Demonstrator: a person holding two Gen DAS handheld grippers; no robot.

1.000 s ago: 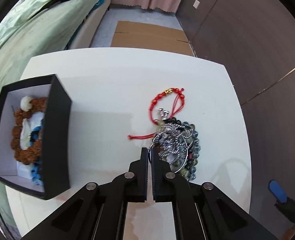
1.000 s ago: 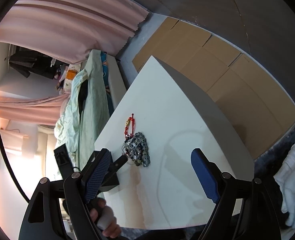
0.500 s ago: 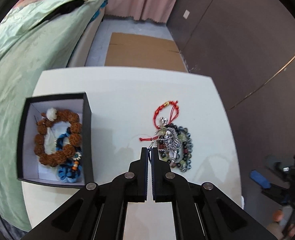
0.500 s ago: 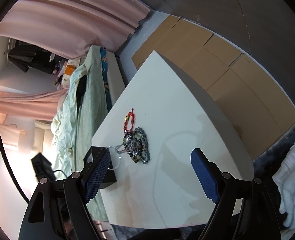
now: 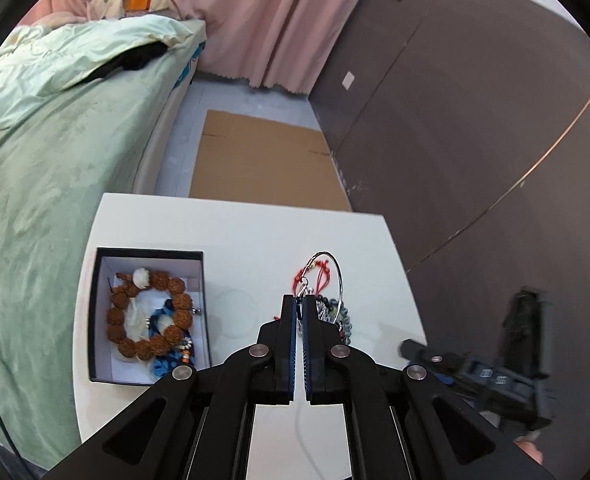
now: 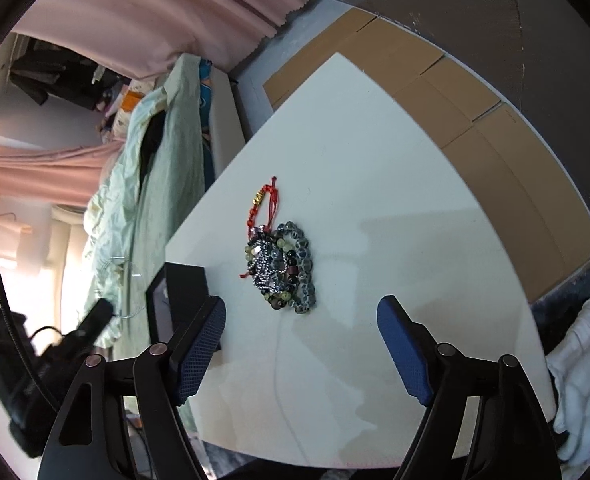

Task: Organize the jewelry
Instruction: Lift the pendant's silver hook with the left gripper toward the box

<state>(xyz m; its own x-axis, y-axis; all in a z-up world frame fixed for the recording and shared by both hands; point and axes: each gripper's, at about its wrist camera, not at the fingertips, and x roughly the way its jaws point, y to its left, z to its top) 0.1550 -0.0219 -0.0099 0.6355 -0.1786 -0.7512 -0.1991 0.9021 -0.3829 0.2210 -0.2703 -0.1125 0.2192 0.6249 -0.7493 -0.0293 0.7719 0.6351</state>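
My left gripper (image 5: 299, 300) is shut on a thin silver hoop bracelet (image 5: 337, 276) and holds it in the air above the white table (image 5: 235, 248). Below it lies a jewelry pile (image 5: 335, 312) of dark bead bracelets and a red cord bracelet (image 5: 315, 270). The pile (image 6: 283, 268) and the red cord bracelet (image 6: 265, 204) also show in the right wrist view. A black box (image 5: 95, 312) at the left holds a brown bead bracelet (image 5: 147, 316). My right gripper (image 6: 301, 340) is open and empty, short of the pile. The hoop (image 6: 125, 288) shows faintly at the left.
A bed with a green cover (image 5: 47, 152) runs along the table's left side. Flat cardboard (image 5: 263, 160) lies on the floor beyond the table. A dark wall (image 5: 475, 120) stands to the right. The black box (image 6: 183, 292) sits at the table's left edge.
My left gripper has risen well above the table, lifting the silver hoop bracelet clear of the pile. The box has come fully into view. The right gripper has barely moved.
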